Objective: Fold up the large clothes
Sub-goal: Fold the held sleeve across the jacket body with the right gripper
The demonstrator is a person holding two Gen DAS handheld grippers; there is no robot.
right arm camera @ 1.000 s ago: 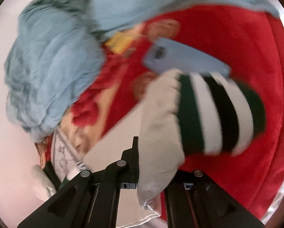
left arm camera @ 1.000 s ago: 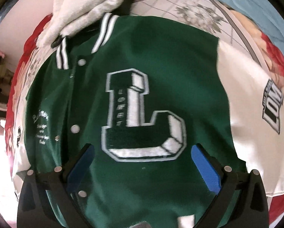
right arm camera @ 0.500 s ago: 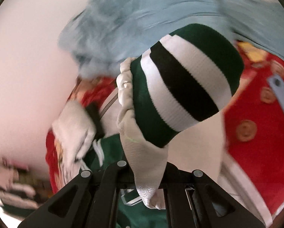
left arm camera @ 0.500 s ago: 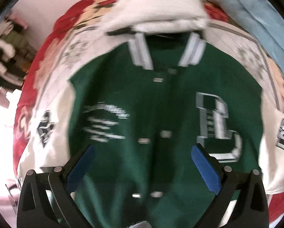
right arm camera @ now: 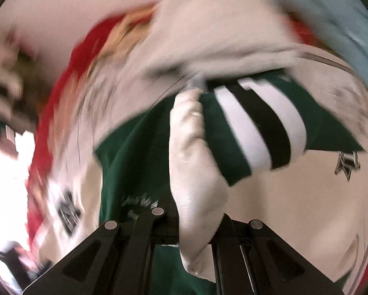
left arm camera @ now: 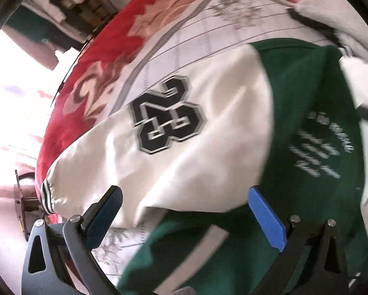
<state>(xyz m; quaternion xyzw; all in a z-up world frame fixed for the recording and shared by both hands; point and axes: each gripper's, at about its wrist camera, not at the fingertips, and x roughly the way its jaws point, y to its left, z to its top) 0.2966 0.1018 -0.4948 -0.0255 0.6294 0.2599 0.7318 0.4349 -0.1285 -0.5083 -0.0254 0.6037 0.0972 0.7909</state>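
A green varsity jacket (left arm camera: 312,113) with cream sleeves lies front up on a bed. Its cream left sleeve (left arm camera: 184,147) with a black "23" patch stretches out to the left, striped cuff (left arm camera: 47,196) at the bed edge. My left gripper (left arm camera: 186,211) is open, blue pads hovering over the sleeve's lower edge. My right gripper (right arm camera: 196,236) is shut on the other cream sleeve (right arm camera: 193,172), just below its green, white and black striped cuff (right arm camera: 253,130), held above the jacket's green body (right arm camera: 134,152).
The bed carries a red floral blanket (left arm camera: 105,78) with a white patterned centre (left arm camera: 208,32). A light blue cloth (right arm camera: 331,19) lies at the far right. Stacked clothes on shelves (left arm camera: 68,2) stand beyond the bed's left side.
My right gripper has carried the sleeve and cuff from over the red blanket to over the jacket's chest. My left gripper has swung left, from the "L" on the chest to the "23" sleeve.
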